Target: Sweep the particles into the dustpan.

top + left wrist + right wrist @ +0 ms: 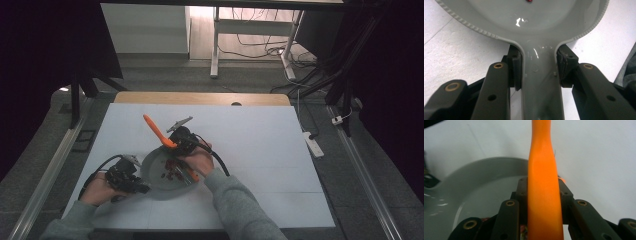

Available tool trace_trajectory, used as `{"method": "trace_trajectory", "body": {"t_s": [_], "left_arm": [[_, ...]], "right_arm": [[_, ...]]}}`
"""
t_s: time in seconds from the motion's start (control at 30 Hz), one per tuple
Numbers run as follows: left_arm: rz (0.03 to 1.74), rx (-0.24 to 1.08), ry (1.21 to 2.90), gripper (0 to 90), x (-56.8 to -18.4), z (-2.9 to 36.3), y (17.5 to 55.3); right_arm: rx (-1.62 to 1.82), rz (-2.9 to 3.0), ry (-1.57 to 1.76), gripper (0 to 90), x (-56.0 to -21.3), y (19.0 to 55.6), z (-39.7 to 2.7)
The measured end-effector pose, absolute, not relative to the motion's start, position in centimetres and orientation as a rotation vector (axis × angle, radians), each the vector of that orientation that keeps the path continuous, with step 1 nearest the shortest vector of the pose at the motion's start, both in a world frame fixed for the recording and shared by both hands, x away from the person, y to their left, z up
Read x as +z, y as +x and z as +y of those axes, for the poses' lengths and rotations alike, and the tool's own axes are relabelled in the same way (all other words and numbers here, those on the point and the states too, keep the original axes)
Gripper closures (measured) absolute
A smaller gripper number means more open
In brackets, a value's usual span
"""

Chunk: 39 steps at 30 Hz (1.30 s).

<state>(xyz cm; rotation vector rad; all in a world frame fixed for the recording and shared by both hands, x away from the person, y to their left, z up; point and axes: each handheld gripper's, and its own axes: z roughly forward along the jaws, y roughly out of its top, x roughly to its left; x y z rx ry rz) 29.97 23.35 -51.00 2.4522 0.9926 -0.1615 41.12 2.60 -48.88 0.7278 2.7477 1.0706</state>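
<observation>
A grey pan [151,167] lies on the white table, with several small red pieces [171,170] inside it. My left gripper [140,187] is at the pan's near-left side, shut on the pan's handle [541,82]. In the left gripper view both pads [515,67] press on the handle's sides, and the ribbed rim [474,28] curves away above. My right gripper [173,143] hovers over the pan's far edge, shut on an orange utensil [156,129]. Its handle [544,182] runs up between the jaws, slanting away to the far left, while its other end [193,174] reaches down by the pan.
The white board [260,150] covers a wooden table whose far edge [200,98] shows beyond it. A white power strip [313,143] lies on the floor to the right. Metal rails [55,165] flank the table. Desk legs and cables stand farther back.
</observation>
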Motion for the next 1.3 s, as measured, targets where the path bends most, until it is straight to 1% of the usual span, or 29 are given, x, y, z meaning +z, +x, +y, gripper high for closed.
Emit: {"method": "trace_trajectory", "body": {"t_s": [0.2, 0.33, 0.47, 0.9, 1.13, 1.3], "left_arm": [[0.997, -0.162, 2.450, 61.9, -51.0, 23.3, 29.9], [0.996, -0.161, 2.450, 61.9, -51.0, 23.3, 29.9], [0.997, -0.161, 2.452, 61.9, -51.0, 23.3, 29.9], [0.994, -0.157, 2.450, 62.0, -50.9, 23.3, 29.8], [0.992, -0.156, 2.451, 61.9, -50.9, 23.3, 29.8], [0.990, -0.157, 2.454, 61.9, -50.9, 23.3, 29.8]], "right_arm": [[1.196, 2.744, 0.706, 70.7, -47.8, 40.1, 2.6], [1.231, 2.677, 0.741, 70.7, -46.5, 40.6, 1.2], [1.209, 2.643, 0.770, 70.7, -46.1, 41.1, -0.1], [1.116, 2.582, 0.842, 70.7, -46.5, 42.2, -2.8], [0.986, 2.559, 0.919, 70.7, -48.1, 43.7, -3.9], [0.973, 2.583, 0.934, 70.6, -48.9, 43.6, -4.0]]}}
